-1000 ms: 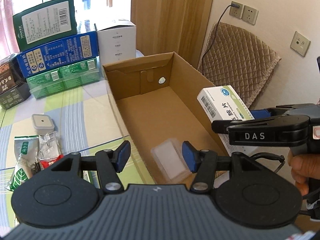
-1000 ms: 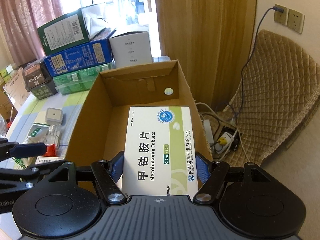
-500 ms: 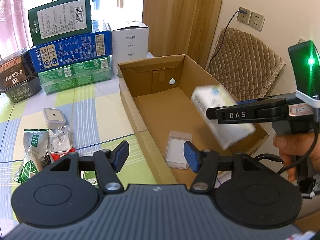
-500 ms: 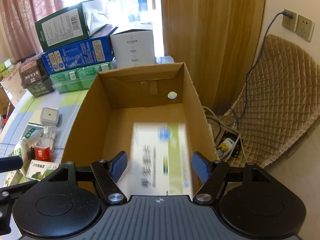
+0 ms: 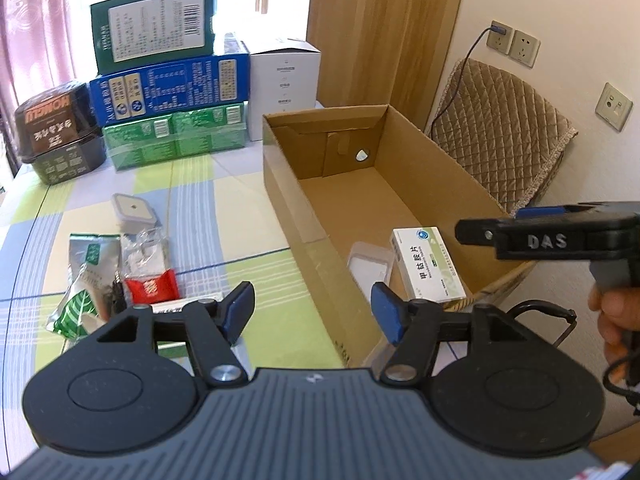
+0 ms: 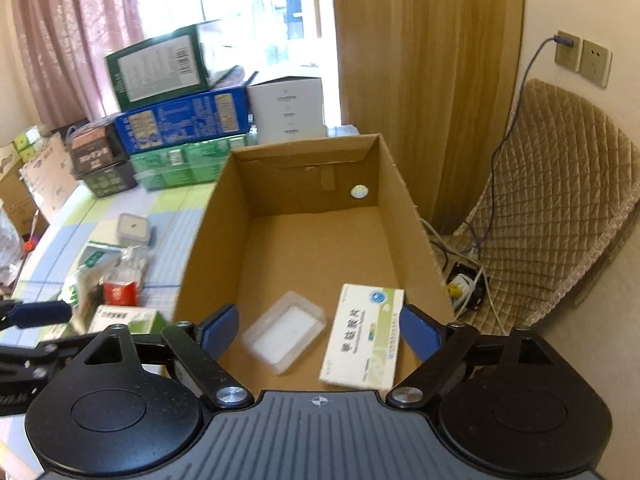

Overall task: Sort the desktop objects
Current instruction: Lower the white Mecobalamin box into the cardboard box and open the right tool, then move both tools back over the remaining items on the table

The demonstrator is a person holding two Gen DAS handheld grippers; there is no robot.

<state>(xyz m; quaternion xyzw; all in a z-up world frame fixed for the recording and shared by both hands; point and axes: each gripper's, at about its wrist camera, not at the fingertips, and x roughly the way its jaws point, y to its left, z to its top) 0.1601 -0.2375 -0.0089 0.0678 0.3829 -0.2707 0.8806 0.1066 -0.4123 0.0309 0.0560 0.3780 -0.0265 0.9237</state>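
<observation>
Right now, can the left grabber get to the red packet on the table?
Probably yes. The red packet lies uncovered on the table, just ahead of the left gripper, whose jaws are opening with nothing between them. The cardboard box stands off to the other side, so nothing blocks the way.

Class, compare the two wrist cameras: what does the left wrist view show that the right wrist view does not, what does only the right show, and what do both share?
Only the left wrist view shows the right gripper from the side, marked DAS, with a hand on its handle, and a single wall socket.

Only the right wrist view shows the white power strip on the floor beside the quilted chair.

Both show the open brown cardboard box holding the white-and-green medicine carton and the clear plastic case, plus the stacked packages behind.
</observation>
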